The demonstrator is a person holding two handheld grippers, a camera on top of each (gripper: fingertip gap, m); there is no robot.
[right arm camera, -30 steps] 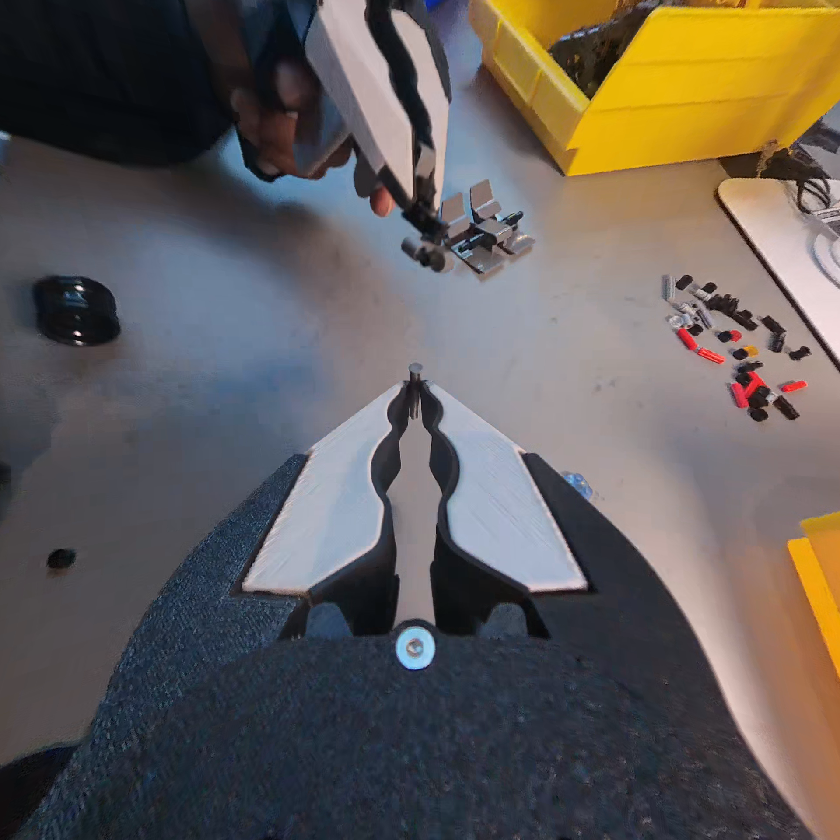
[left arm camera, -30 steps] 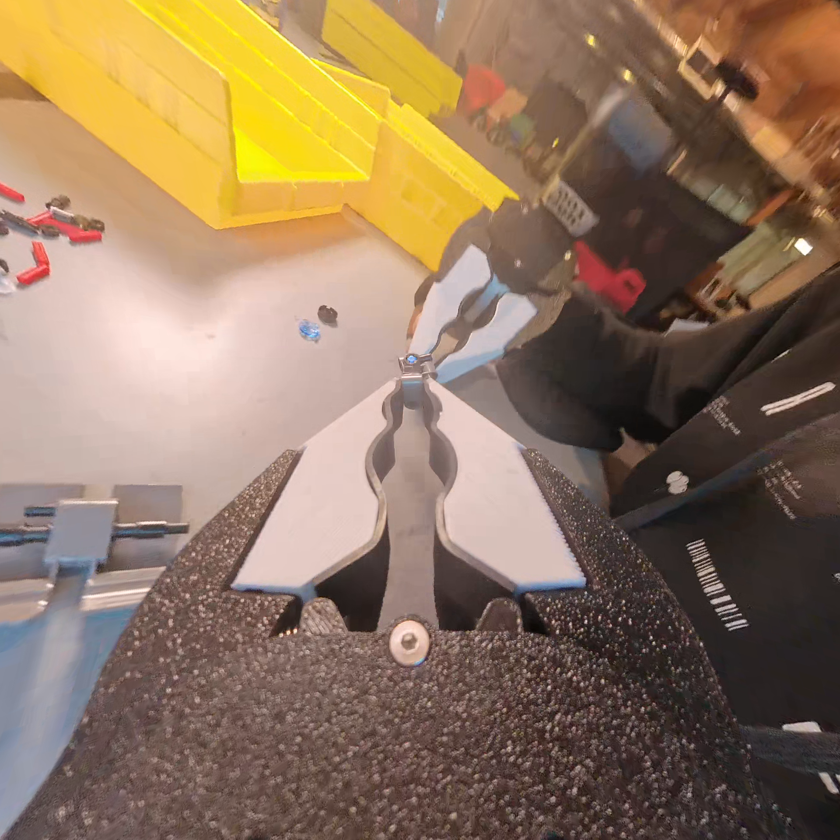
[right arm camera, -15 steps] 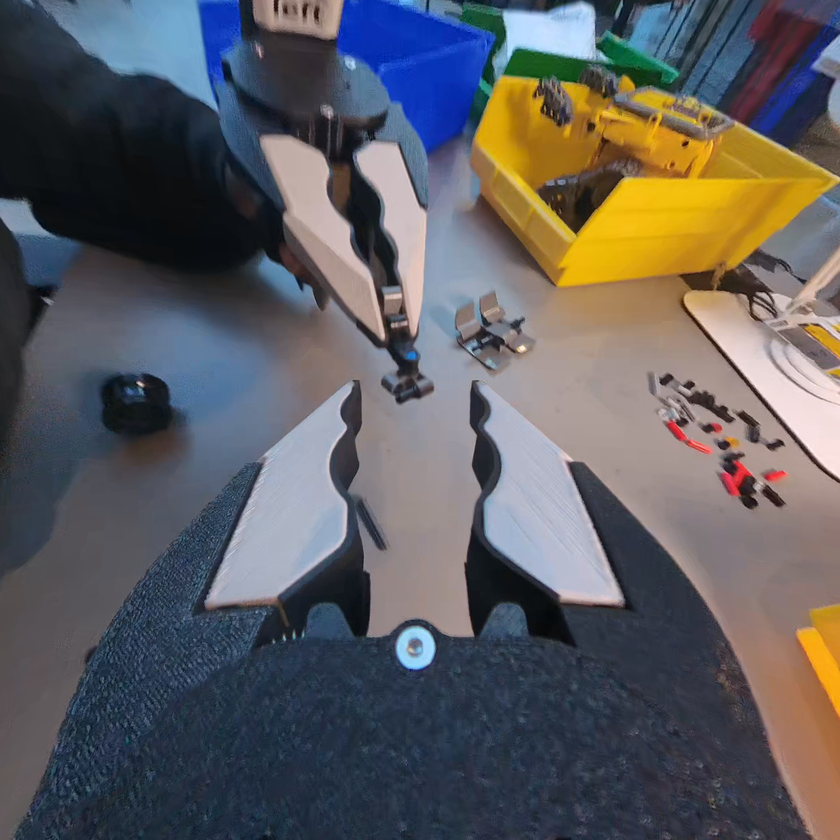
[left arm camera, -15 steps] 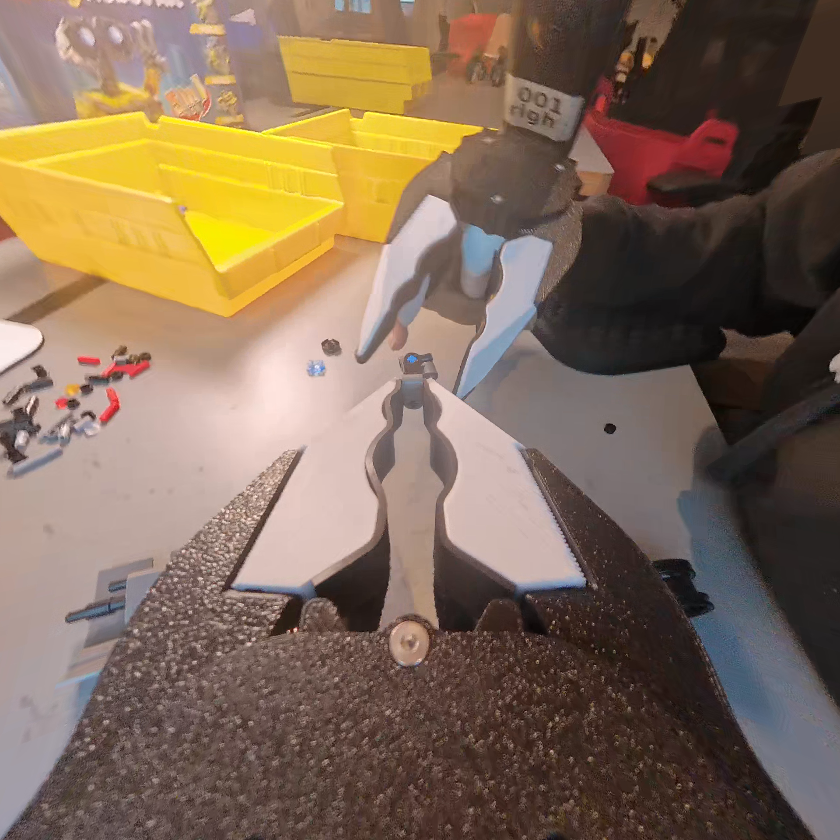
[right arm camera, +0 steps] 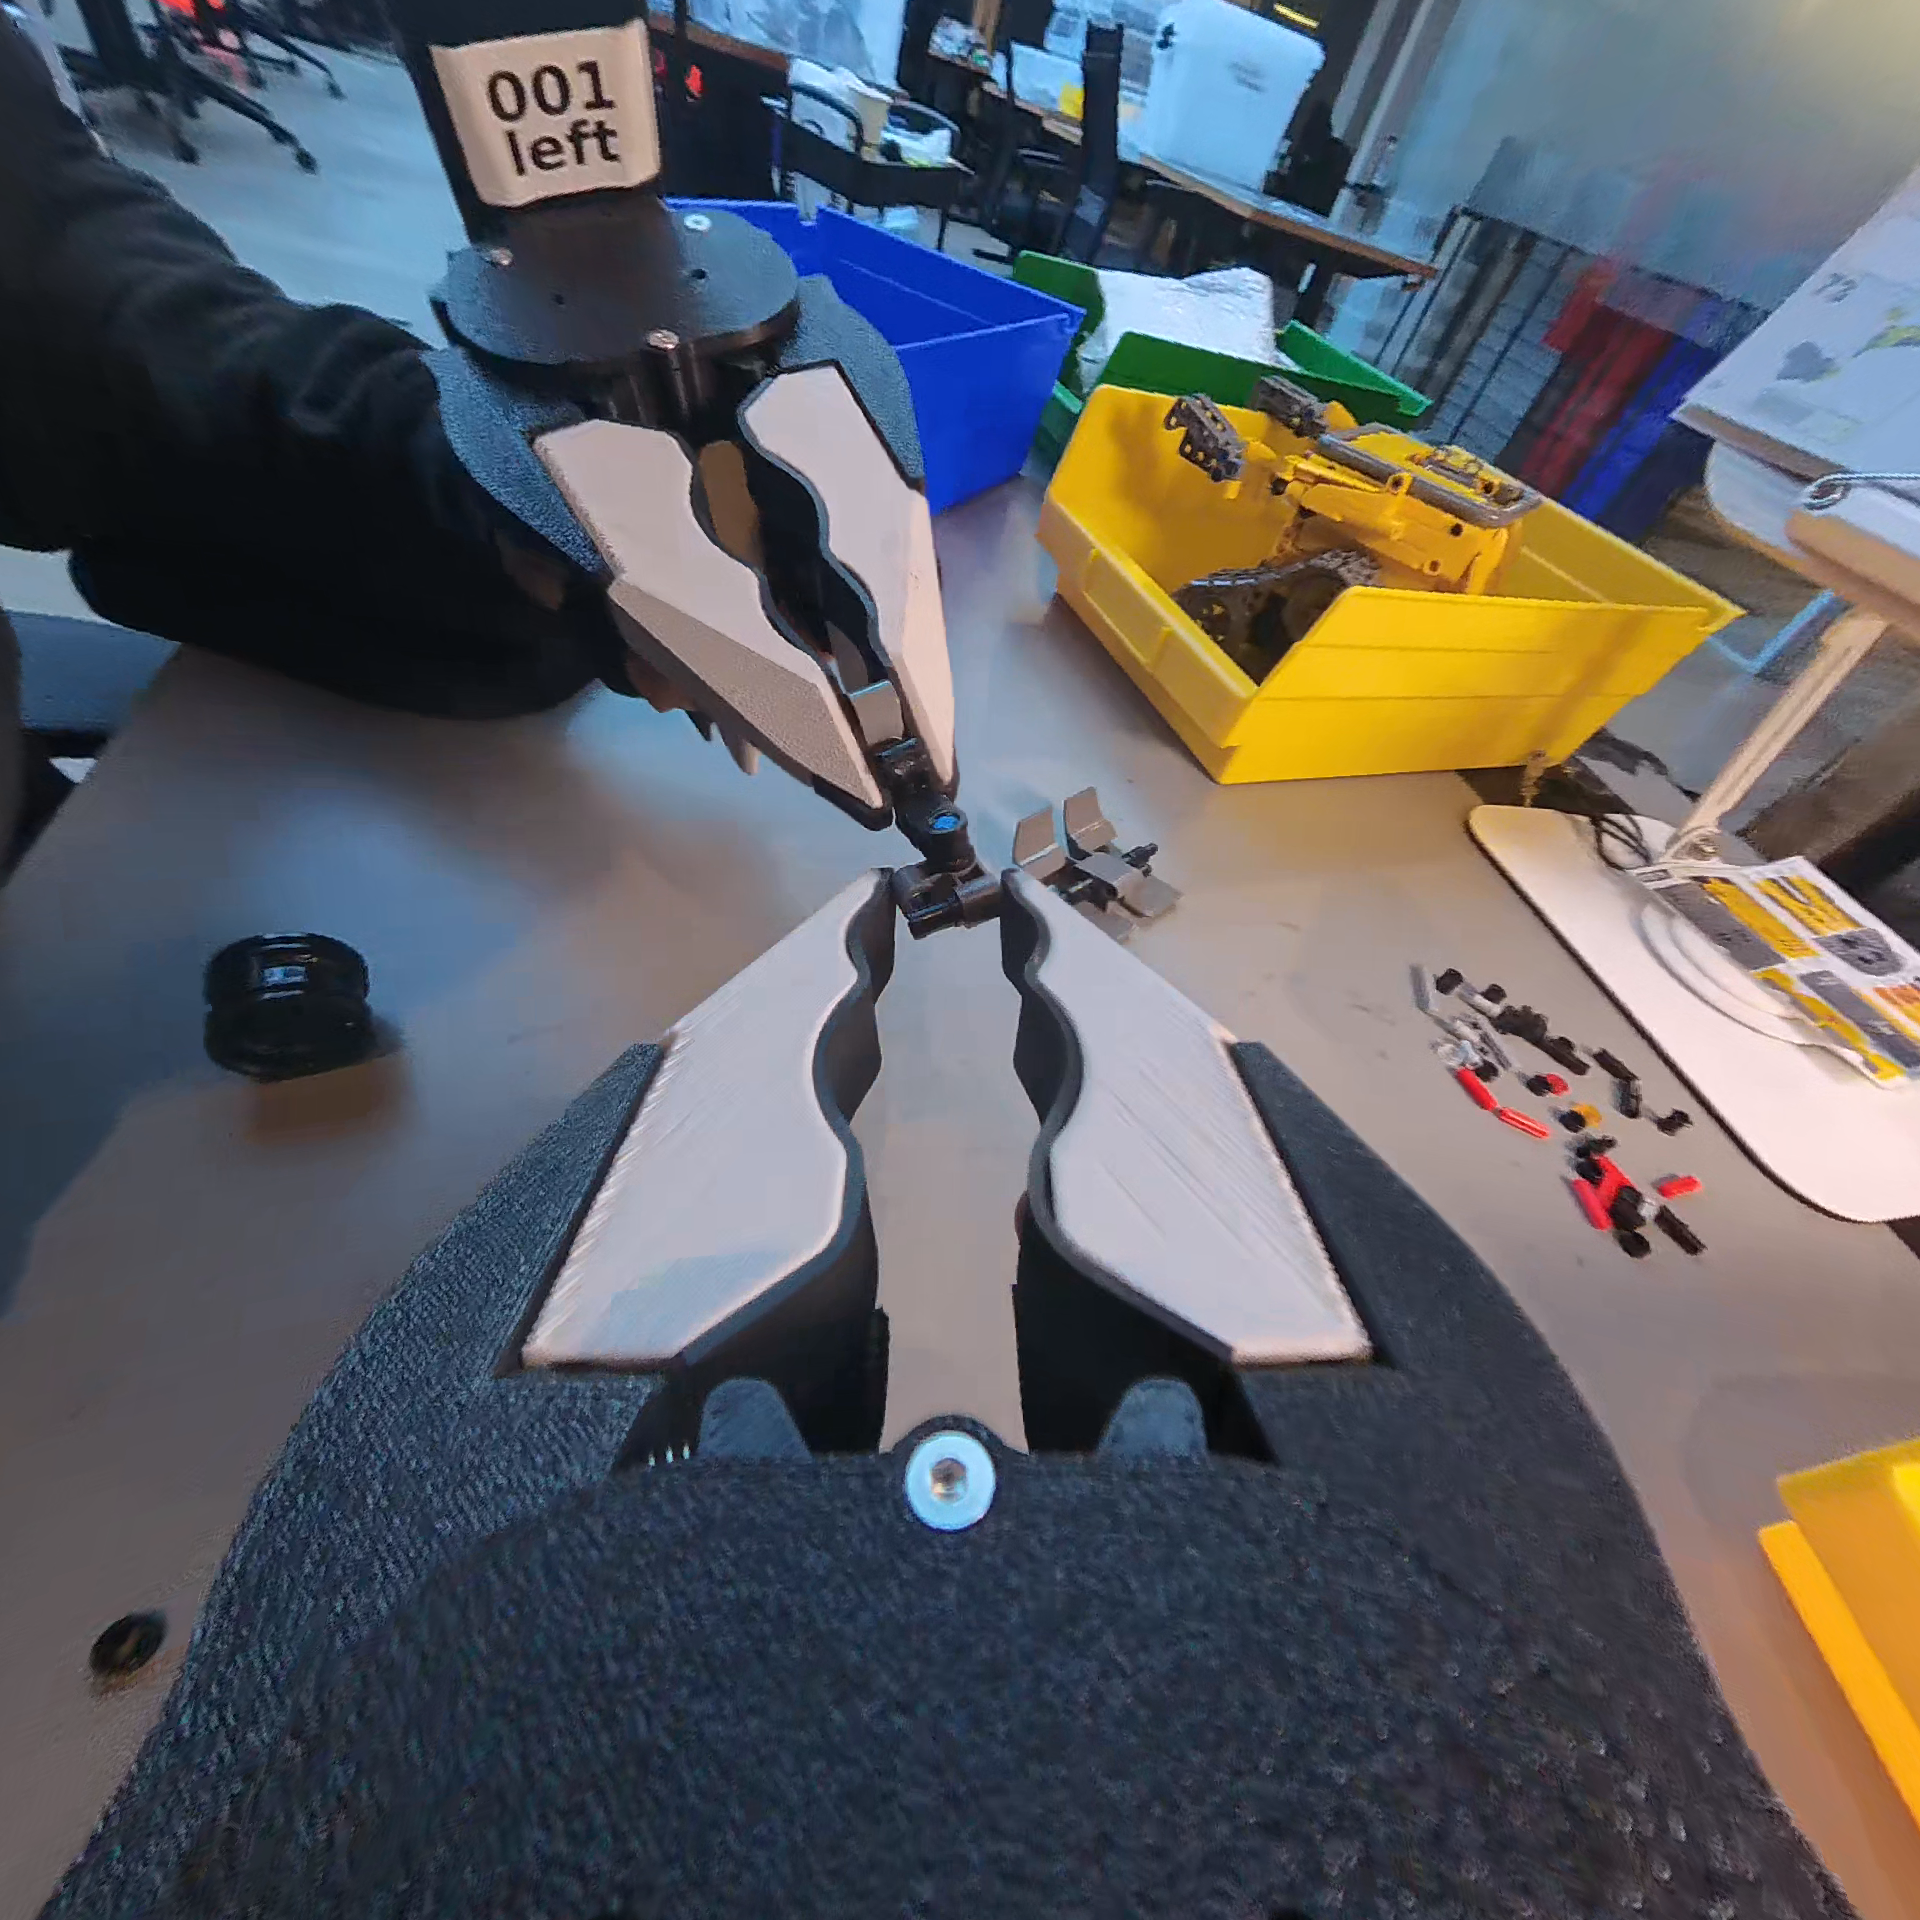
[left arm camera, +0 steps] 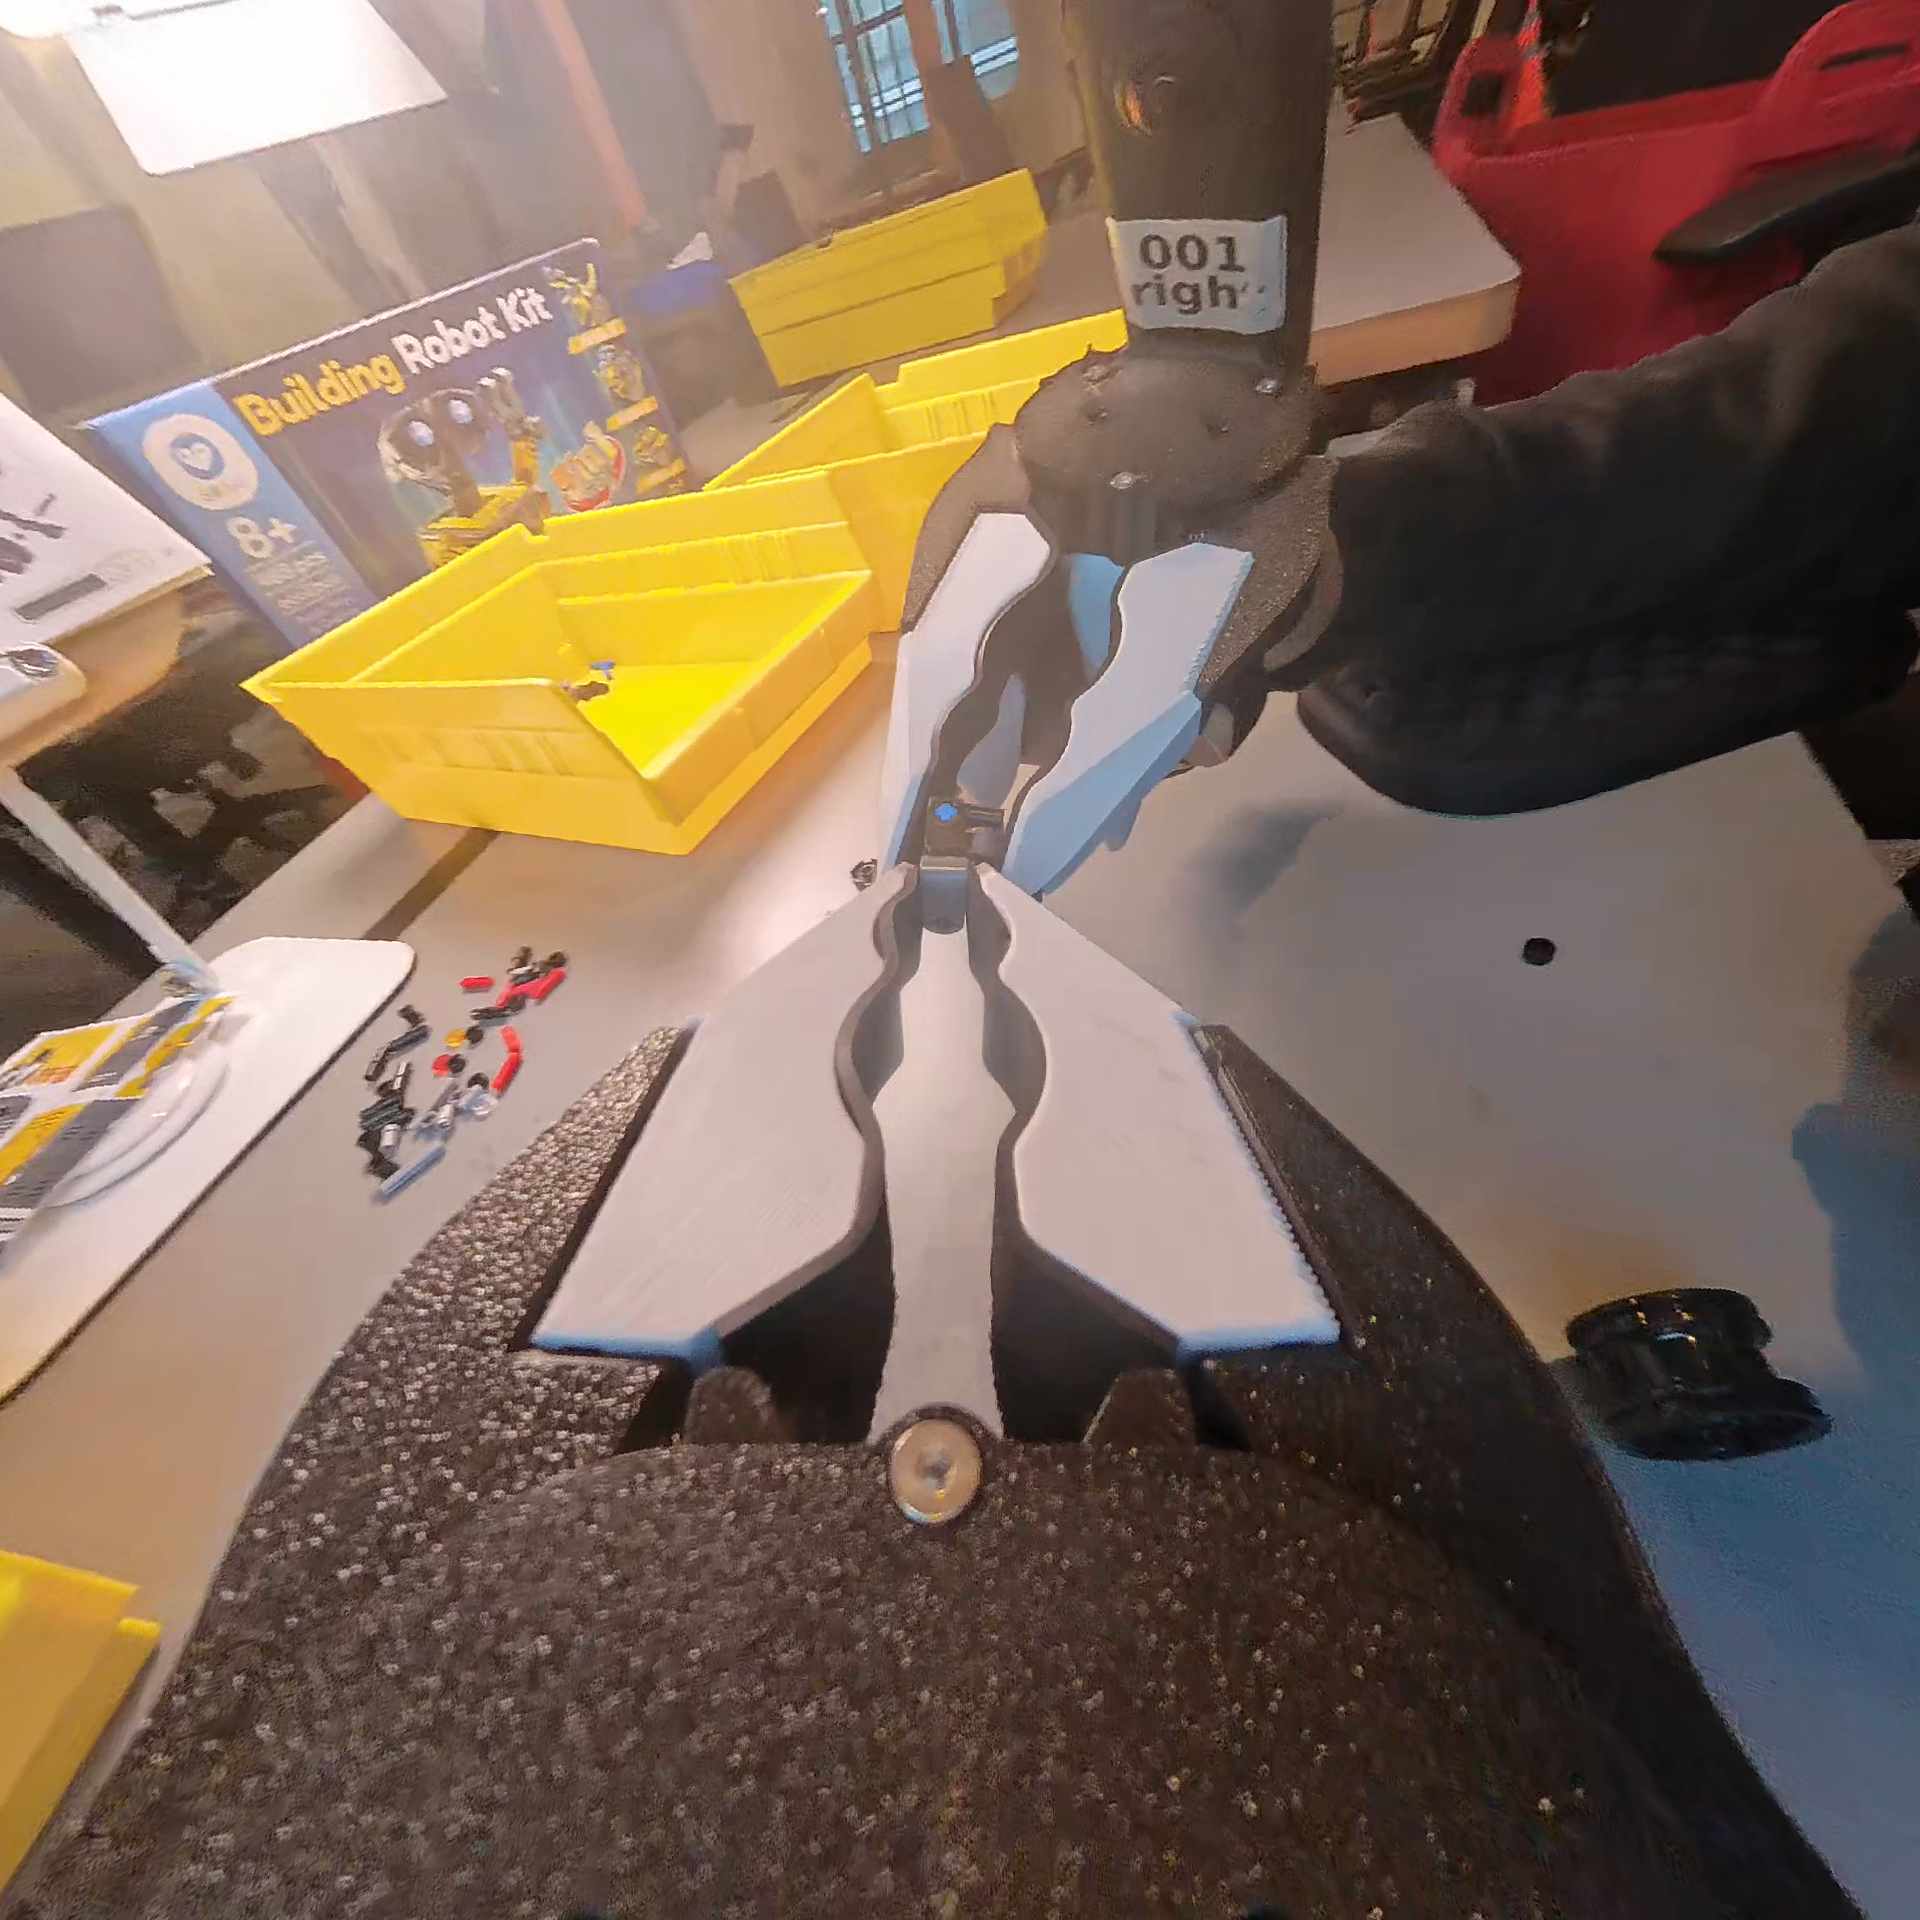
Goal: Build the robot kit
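My left gripper [left arm camera: 943, 878] is shut on a small dark connector piece with a blue pin [left arm camera: 943, 816] and holds it above the grey table. My right gripper [right arm camera: 948, 894] faces it tip to tip. Its fingers have closed on the black lower end of the same piece [right arm camera: 945, 902], one on each side. In the right wrist view the left gripper [right arm camera: 914, 790] comes down from the upper left, held by a black-sleeved arm. In the left wrist view the right gripper [left arm camera: 961, 862] comes down from above, with its fingertips flanking the piece.
A small grey sub-assembly [right arm camera: 1091, 862] lies just beyond the grippers. Loose red and black parts [right arm camera: 1558, 1101] lie to the right, by a white stand base with a booklet [right arm camera: 1714, 997]. A black wheel [right arm camera: 286, 987] sits to the left. Yellow bins [right arm camera: 1351, 665] [left arm camera: 582, 717] and a blue bin [right arm camera: 935, 332] stand behind. My left and right fingertips are right by each other.
My right gripper let go of a thin pin and opened, then closed around the piece in the left gripper. Both grippers tilted up to face each other.
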